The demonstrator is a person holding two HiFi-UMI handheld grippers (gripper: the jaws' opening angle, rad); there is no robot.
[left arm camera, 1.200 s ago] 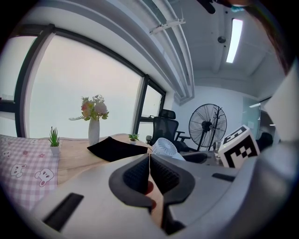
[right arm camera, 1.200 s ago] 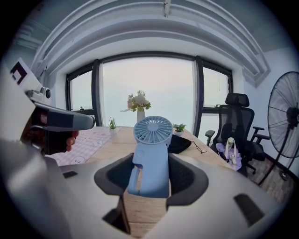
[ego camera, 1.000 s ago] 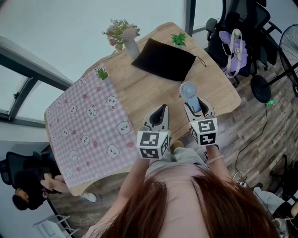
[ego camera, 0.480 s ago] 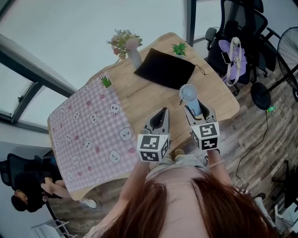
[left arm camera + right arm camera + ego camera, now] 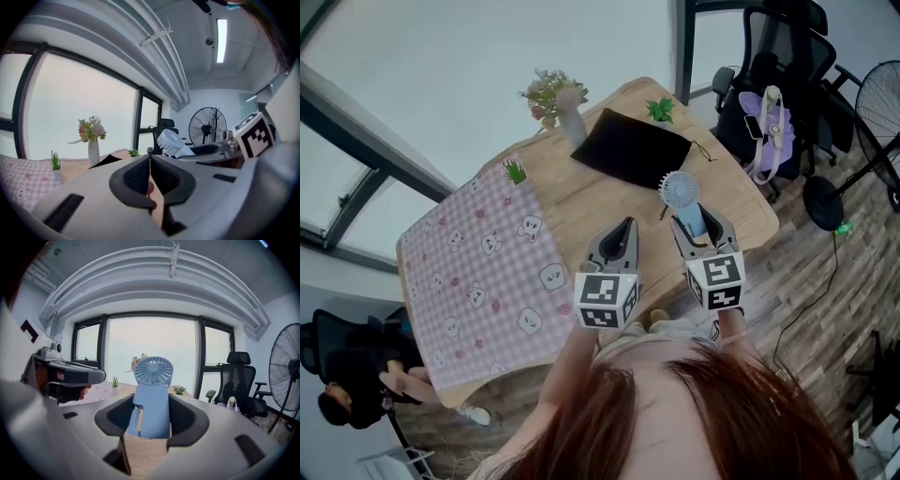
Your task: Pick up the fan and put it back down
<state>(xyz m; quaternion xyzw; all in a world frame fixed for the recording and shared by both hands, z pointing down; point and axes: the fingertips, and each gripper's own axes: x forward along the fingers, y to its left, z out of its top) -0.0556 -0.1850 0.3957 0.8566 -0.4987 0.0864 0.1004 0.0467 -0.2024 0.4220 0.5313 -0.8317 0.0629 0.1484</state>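
Right gripper view: we see the fan point(image 5: 153, 380) upright between the right tongs point(image 5: 152, 414), clamped on its handle; left tongs point(image 5: 150, 163) alongside, pressed together.

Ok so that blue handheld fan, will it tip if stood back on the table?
The handheld fan looks like stiff, light plastic: it juts from the right tool without drooping. Its round head tops a narrower handle, so stood on end it may well tip.
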